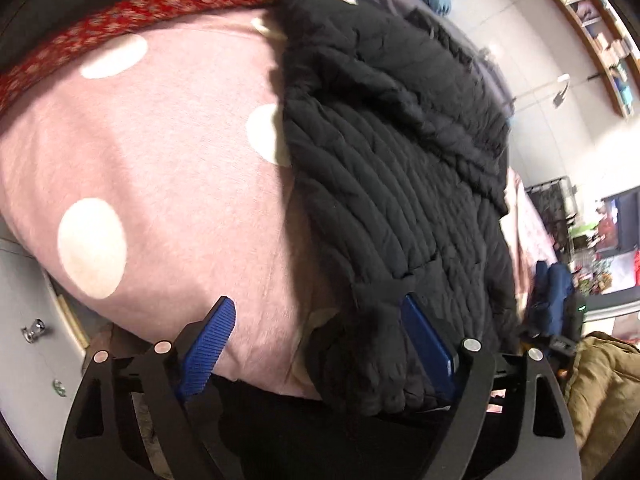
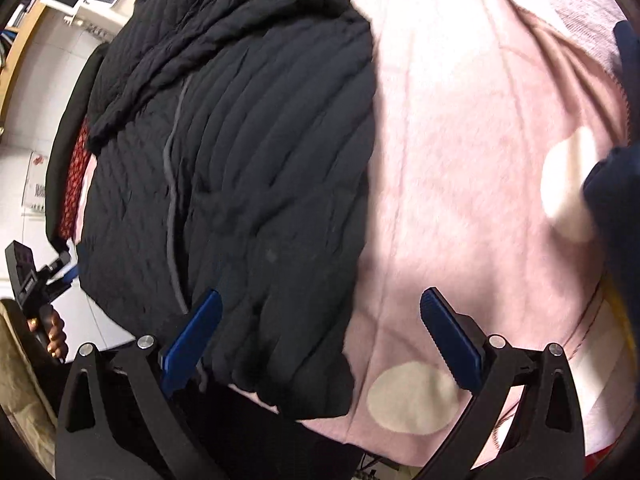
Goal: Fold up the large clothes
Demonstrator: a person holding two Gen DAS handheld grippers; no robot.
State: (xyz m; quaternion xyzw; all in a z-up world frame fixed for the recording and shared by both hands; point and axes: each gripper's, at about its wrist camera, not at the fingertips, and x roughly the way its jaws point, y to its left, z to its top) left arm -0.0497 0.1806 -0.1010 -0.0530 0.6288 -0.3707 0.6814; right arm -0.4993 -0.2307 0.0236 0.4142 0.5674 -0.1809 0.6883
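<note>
Left gripper [image 1: 320, 344]: jaws spread wide, nothing grasped; a bunched hem corner of the jacket is seen against its right finger.
Right gripper [image 2: 320, 340]: jaws spread wide, nothing grasped.
Black quilted jacket [image 1: 400, 168]: laid ahead of both grippers, its hem edge between the right gripper's fingers.
Pink spotted blanket [image 1: 168, 152]: spread beneath the jacket, left of it from the left gripper.

Quilted jacket [image 1: 392, 168] atop dotted blanket [image 1: 160, 168], both tongs' jaws at its near hem.
</note>
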